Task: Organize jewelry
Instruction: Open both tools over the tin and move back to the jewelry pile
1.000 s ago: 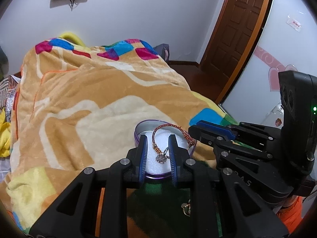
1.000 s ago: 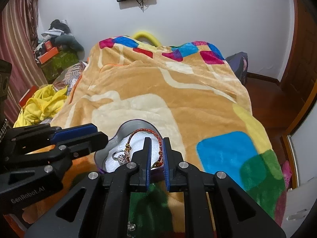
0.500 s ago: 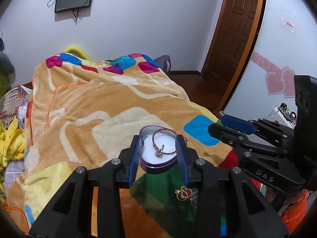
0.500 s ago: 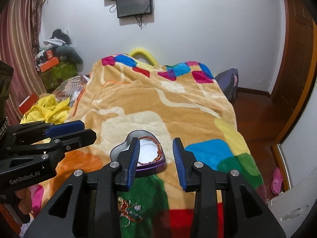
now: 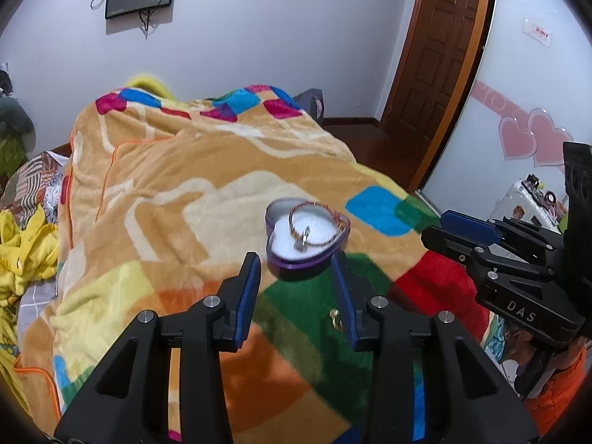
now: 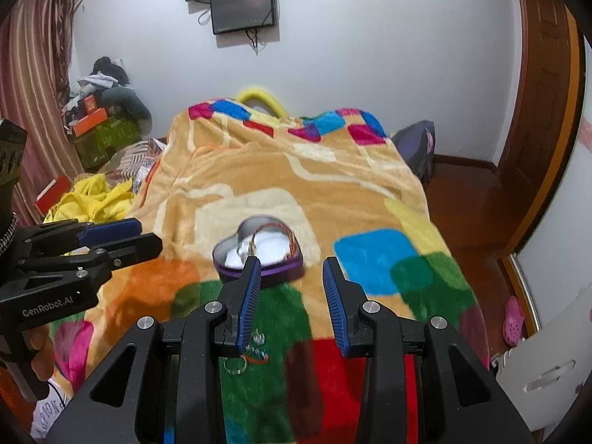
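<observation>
Now heart tin (image 5: pixel 307 236) (bracelet (image 5: pixel 314 218) inside) just ahead of left claw (image 5: pixel 296 285), right claw (image 6: pixel 290 285); both spread, empty.

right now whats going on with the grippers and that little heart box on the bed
A person holding two grippers is sorting jewelry on a blanket-covered bed. The heart-shaped purple tin sits open on the blanket with a red-and-gold bracelet and a ring inside it. The left gripper and the right gripper are both open and empty, just short of the tin. A few more small pieces of jewelry lie loose on the green patch nearer the person.
</observation>
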Demonstrator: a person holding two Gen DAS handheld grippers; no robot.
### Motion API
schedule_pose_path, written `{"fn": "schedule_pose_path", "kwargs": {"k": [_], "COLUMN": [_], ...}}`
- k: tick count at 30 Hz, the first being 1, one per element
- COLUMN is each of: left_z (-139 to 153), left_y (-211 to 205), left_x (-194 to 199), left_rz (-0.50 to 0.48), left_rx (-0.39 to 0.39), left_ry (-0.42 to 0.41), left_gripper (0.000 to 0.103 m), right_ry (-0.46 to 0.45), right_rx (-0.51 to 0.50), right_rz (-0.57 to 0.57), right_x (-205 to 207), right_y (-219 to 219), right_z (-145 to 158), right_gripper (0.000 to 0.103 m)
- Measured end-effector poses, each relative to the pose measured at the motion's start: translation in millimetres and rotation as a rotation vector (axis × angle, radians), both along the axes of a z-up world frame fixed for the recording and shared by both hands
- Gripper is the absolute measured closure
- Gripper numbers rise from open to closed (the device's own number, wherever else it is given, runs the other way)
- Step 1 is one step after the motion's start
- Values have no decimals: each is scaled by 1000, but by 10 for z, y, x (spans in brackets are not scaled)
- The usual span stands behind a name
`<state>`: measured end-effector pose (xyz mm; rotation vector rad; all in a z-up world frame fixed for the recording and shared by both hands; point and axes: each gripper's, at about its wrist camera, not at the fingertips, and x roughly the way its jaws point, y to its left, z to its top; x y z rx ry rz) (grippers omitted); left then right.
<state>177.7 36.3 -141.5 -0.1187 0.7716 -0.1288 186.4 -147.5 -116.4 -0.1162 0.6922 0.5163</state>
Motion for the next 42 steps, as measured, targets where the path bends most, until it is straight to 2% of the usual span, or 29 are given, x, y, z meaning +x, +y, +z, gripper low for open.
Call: {"fn": "schedule_pose_path", "kwargs": {"k": [11, 18, 23, 24, 26, 27, 42], "left_z": [-403, -598, -667, -672, -679, -680, -689], "left_y": [41, 45, 31, 26, 15, 6, -247], "left_x": [-32, -7, 13, 13, 14, 16, 29], "left_rz": [10, 9, 3, 1, -4, -7, -66], "left_rx": [-4, -14, -20, -22, -26, -26, -43], "left_ry": [108, 158, 174, 175, 176, 177, 186], "left_gripper": [64, 64, 64, 64, 64, 64, 64], "right_ry": [157, 212, 192, 181, 188, 192, 108], "right_rx": [-60, -71, -102, -108, -102, -95, -56], "right_rz": [14, 61, 100, 104, 121, 127, 45], "right_x": [14, 22, -1, -8, 4, 8, -75], "right_y": [-11, 97, 201, 216, 227, 229, -64], "right_z": [-585, -790, -833, -842, -852, -854, -579], "right_gripper": [72, 72, 73, 76, 91, 93, 94]}}
